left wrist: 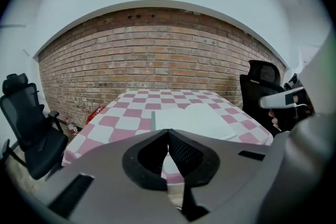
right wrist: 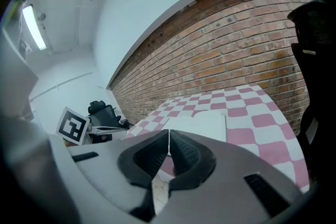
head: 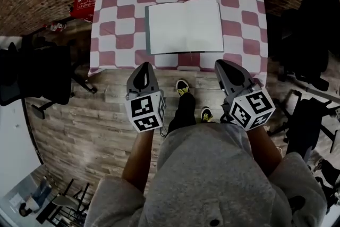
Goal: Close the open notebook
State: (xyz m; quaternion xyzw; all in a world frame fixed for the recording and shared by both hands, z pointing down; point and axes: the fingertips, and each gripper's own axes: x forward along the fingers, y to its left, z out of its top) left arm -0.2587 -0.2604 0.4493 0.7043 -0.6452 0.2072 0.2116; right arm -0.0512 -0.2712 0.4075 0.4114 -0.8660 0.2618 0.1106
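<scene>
An open notebook (head: 184, 26) with blank white pages lies flat near the front edge of a table under a pink-and-white checked cloth (head: 114, 13). The same notebook (left wrist: 205, 119) shows beyond the left jaws and, in the right gripper view, as the notebook (right wrist: 202, 124). My left gripper (head: 143, 67) hangs just short of the table's front edge, below the book's left corner, shut and empty. My right gripper (head: 222, 64) is level with it, below the book's right corner, also shut with nothing in it. Neither touches the book.
Black office chairs stand on both sides: one chair (head: 37, 77) at the left, another chair (head: 308, 34) at the right. A red box (head: 85, 0) sits on the floor by the brick wall. The person's shoes (head: 182, 87) stand on the wooden floor before the table.
</scene>
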